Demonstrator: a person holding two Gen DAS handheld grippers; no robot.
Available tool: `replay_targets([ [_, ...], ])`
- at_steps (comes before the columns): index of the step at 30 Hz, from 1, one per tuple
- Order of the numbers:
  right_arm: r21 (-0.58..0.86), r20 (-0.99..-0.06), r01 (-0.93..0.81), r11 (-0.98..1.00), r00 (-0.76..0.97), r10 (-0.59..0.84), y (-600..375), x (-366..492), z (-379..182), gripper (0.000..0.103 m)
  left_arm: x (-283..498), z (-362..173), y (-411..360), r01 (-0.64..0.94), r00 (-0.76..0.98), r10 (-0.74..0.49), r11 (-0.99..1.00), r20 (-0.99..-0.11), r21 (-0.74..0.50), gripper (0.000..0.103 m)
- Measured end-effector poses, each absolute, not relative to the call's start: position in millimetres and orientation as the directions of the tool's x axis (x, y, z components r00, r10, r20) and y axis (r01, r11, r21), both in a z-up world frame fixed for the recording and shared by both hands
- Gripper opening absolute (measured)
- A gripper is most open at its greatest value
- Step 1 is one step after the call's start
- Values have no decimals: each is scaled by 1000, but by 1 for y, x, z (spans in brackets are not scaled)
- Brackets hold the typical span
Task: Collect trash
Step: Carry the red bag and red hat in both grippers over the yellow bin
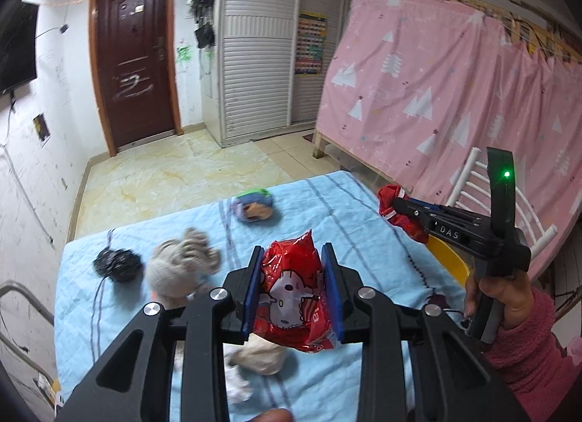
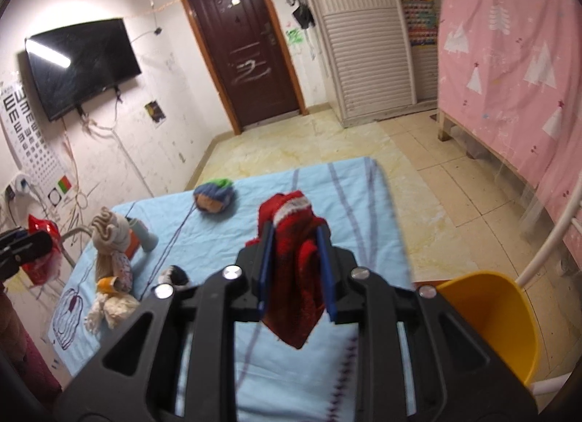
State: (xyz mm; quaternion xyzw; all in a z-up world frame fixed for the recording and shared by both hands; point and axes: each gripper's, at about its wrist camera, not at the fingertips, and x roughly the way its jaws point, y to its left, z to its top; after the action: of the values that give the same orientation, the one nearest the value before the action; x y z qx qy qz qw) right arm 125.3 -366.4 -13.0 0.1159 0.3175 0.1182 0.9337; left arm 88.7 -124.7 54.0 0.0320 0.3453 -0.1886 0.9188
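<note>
Crinkly foil wrapper (image 1: 294, 298), fuzzy red sock (image 2: 296, 269).

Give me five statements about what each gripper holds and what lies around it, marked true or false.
1. The left gripper holds a red foil wrapper. True.
2. The right gripper is open and holds nothing. False: its fingers clamp a red cloth.
3. A yellow bin sits at the right edge of the blue sheet. True.
4. The door stands open. False: it is shut.
5. A blue and green bundle lies on the sheet. True.
</note>
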Motion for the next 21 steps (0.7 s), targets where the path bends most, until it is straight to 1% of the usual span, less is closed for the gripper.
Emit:
replay_targets([
  [12,323,-540,-28,946,815,208,-449,95,-19,22,88,58,-212,495,644,-384,868,-661,-21,23],
  [21,323,-556,58,945,819,140,-499,73,-31,22,102,53,-289,575,581,-431,818,-691,-27,23],
])
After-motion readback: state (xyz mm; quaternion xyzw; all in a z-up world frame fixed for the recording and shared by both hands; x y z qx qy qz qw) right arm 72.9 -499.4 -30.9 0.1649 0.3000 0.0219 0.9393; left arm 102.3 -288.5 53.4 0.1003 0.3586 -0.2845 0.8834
